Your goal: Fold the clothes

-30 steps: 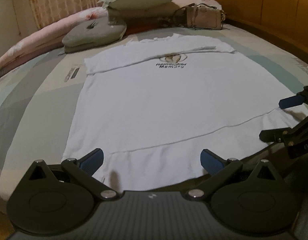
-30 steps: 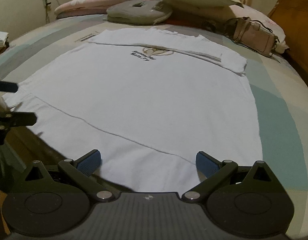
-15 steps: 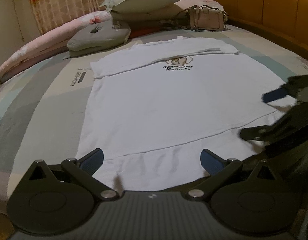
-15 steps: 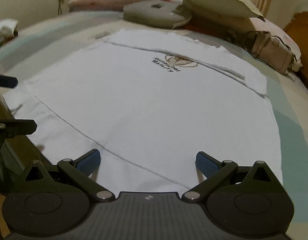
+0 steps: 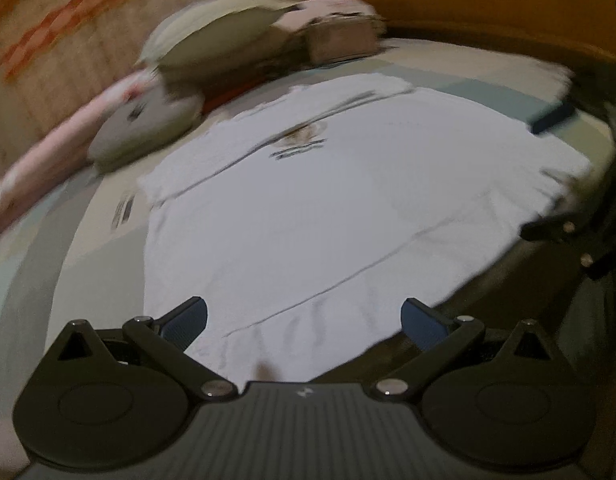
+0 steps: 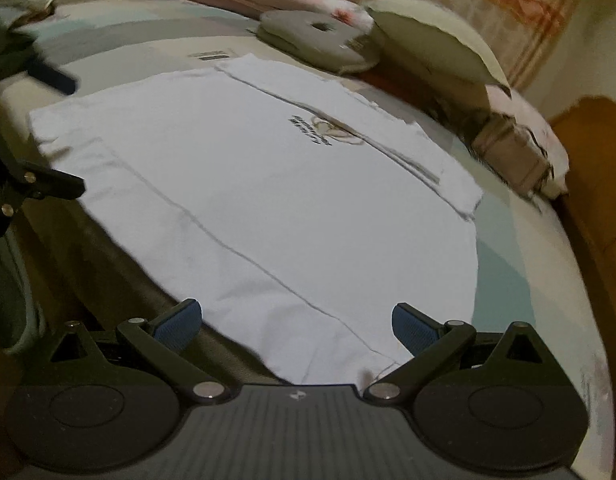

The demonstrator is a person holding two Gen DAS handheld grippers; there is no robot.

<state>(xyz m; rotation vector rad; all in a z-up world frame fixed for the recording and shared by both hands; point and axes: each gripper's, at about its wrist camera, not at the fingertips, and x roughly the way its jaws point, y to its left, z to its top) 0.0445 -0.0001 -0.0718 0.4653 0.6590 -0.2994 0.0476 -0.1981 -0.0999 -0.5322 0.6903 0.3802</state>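
Left wrist view shows the left gripper with its jaws spread wide and nothing between them, poised over the near hem of a white T-shirt that lies flat on the bed. The shirt's long axis runs away from both tools, hem nearest and collar farthest, toward the pillow and the bag at the head of the bed. The top part with the sleeves already looks folded across, just above the printed logo. This picture is blurred, so fine detail along the hem is hard to read.

Right wrist view shows the right gripper also wide open and empty, above the hem corner on its own side, with the cloth edge just under and between its pads. The other tool appears at the far left of this view, beside the opposite hem corner.

The coming move seems to turn on this: the hem lies crosswise directly in front of the two tools, one corner to each, and neither is plainly nearer. A grasp of both corners, then a carry forward along the shirt's length toward the logo, would make the next fold. The hem hangs slightly over the bed edge, so a pinch from below may be needed.
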